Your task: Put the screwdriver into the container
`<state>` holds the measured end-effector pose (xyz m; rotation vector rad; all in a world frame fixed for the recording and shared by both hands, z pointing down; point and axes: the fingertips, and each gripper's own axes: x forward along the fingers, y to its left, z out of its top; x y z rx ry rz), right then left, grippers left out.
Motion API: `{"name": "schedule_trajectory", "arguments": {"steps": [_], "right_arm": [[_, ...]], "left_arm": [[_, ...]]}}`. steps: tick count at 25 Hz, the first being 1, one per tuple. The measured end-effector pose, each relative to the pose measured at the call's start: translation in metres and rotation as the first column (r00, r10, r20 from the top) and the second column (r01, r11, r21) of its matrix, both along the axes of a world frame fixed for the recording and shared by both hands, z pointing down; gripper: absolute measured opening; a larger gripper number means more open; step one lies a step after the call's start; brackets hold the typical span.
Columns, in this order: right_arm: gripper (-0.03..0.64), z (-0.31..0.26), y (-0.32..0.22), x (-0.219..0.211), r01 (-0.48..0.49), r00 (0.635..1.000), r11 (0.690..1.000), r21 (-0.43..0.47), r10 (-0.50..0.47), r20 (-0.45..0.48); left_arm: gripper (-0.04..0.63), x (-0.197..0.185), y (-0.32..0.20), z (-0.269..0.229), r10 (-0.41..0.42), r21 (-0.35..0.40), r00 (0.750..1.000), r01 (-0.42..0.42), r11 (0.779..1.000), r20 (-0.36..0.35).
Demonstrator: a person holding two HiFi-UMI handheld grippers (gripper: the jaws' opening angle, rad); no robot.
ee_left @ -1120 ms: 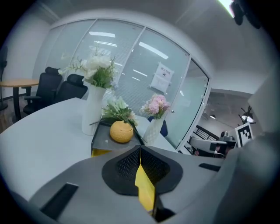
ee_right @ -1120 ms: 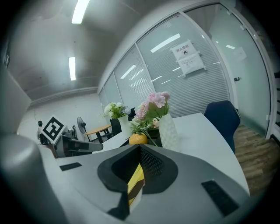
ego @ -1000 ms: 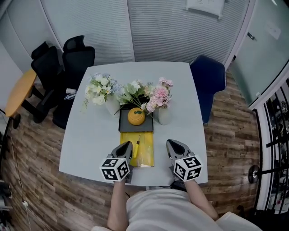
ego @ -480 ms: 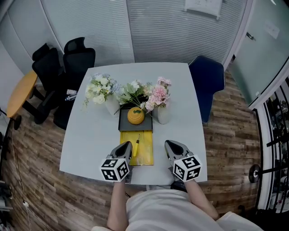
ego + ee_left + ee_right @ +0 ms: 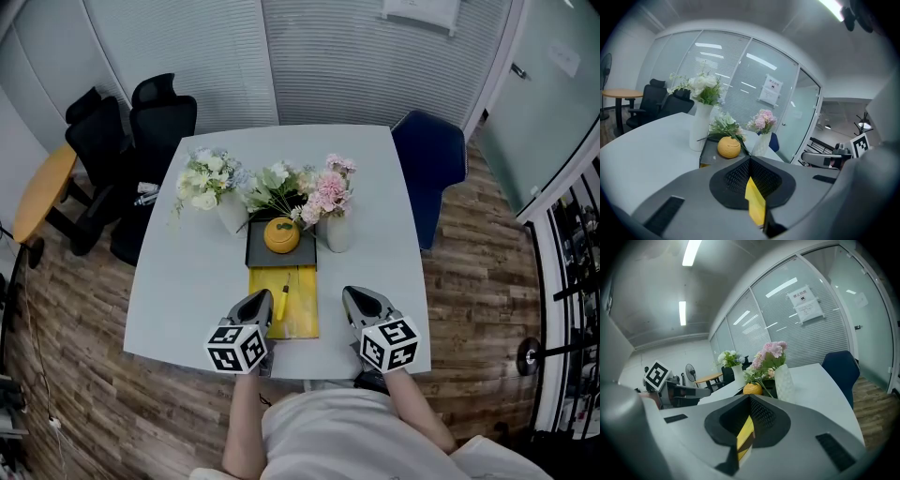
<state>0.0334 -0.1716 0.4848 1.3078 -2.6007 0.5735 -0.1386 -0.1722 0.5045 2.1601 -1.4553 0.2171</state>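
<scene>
Worktop: a white square worktop [image 5: 187,281] is seen from above, on a wood-patterned floor [image 5: 84,403].
Chairs: a blue chair [image 5: 429,173] is set at the worktop's far right corner; black office chairs [image 5: 141,127] are grouped off its far left side.
Flowers: a white vase with white blooms [image 5: 230,216] and a white vase with pink blooms [image 5: 338,234] are placed either side of the tray, with a green spray between them.
Yellow mat: a yellow mat [image 5: 300,314] is laid near the front edge, touching the tray's near side.
Tray: a dark tray [image 5: 256,256] is placed behind the mat.
Left hand-held gripper: the left hand-held gripper [image 5: 262,297] is held at the mat's left edge; its jaws are seen pressed together with nothing clamped.
Right hand-held gripper: the right hand-held gripper [image 5: 352,293] is held just right of the mat over bare worktop; its jaws are likewise brought together on nothing.
Container: a round orange container [image 5: 282,235] is seated on the tray, its lid on.
Screwdriver: a yellow-handled screwdriver [image 5: 281,303] is laid on the mat, just beside the left jaws, apart from the container.
</scene>
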Motion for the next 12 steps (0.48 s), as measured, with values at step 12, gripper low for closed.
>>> {"name": "schedule_trajectory", "arguments": {"steps": [12], "right_arm": [[0.014, -0.0026, -0.0054, 0.0034, -0.002, 1.000, 1.000, 0.006, 0.002, 0.011]], "left_arm": [[0.006, -0.0030, -0.0048, -0.0028, -0.012, 0.010, 1.000, 0.012, 1.000, -0.007]]}}
